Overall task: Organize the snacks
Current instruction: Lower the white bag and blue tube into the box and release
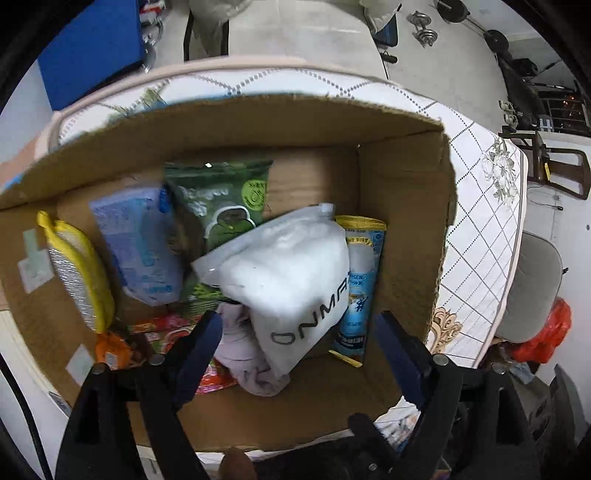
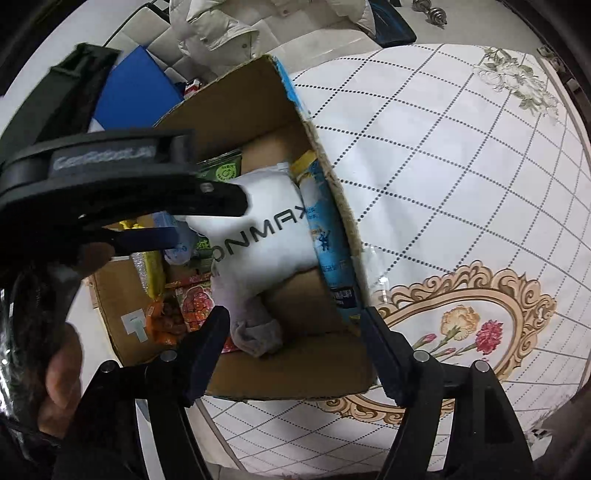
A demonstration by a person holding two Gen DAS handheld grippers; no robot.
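White quilted tablecloth (image 2: 443, 184), pale floor (image 1: 443, 55), dumbbell (image 1: 424, 27), wooden chair (image 1: 557, 166).

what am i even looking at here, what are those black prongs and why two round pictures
No robot here: a person holds a two-finger gripper in each hand, with a fisheye camera on each, hence two round pictures. The black prongs at the bottom are each gripper's fingers. The left gripper hangs open over a cardboard box on a patterned tablecloth. The right gripper is open too, and its view catches the left tool reaching in. In the box lie a white ONMAX pouch, a green snack bag, a blue packet, a yellow-edged packet and a blue and yellow sachet. Nothing is held.
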